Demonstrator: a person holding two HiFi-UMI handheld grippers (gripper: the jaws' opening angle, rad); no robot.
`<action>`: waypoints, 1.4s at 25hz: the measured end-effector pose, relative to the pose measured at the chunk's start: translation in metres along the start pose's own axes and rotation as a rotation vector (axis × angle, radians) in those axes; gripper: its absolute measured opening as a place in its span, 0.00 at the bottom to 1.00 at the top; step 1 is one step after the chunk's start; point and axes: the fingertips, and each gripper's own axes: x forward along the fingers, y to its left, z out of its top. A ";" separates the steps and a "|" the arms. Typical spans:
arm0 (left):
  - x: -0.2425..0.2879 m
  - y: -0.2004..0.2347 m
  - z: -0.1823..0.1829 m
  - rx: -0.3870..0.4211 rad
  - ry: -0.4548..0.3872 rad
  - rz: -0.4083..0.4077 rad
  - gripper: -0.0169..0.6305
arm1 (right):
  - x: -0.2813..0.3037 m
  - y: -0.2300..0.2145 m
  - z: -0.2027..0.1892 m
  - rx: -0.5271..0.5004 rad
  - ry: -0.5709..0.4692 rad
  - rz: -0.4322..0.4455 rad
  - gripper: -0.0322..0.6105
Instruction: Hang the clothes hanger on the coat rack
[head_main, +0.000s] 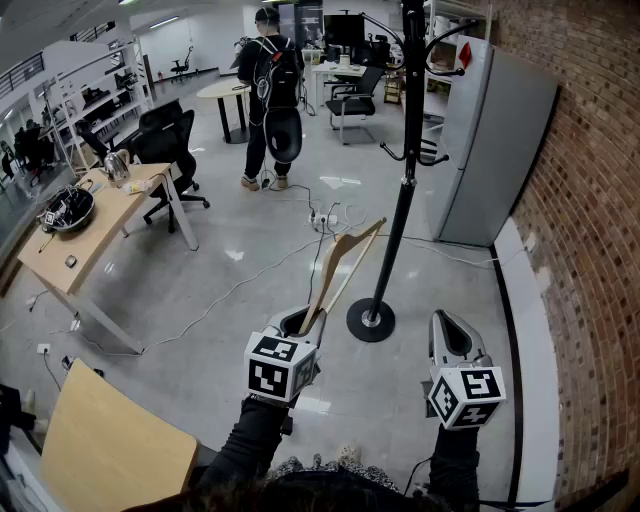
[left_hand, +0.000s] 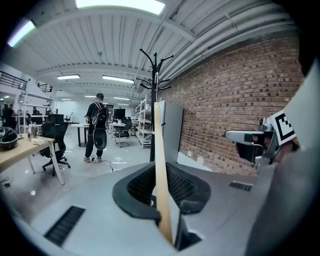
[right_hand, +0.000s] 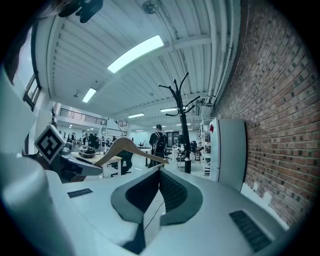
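Observation:
My left gripper is shut on the lower end of a pale wooden clothes hanger, which slants up and to the right toward the coat rack. In the left gripper view the hanger stands edge-on between the jaws of the left gripper. The black coat rack rises from a round base just ahead, its hooks bare. My right gripper hovers to the right of the base with only a narrow gap between its jaws and nothing in it. From there the hanger shows at left.
A white cabinet stands against the brick wall right of the rack. A person with a backpack stands farther back. A wooden desk, office chairs, floor cables with a power strip, and a wooden board lie left.

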 end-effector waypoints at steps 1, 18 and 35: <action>0.007 0.000 0.002 0.000 0.000 0.004 0.11 | 0.005 -0.006 0.001 0.001 -0.002 0.005 0.06; 0.084 0.007 0.024 -0.026 0.004 0.065 0.10 | 0.067 -0.074 0.001 0.009 -0.004 0.052 0.06; 0.207 0.056 0.056 -0.007 0.028 0.026 0.11 | 0.171 -0.136 0.001 0.004 0.018 -0.011 0.06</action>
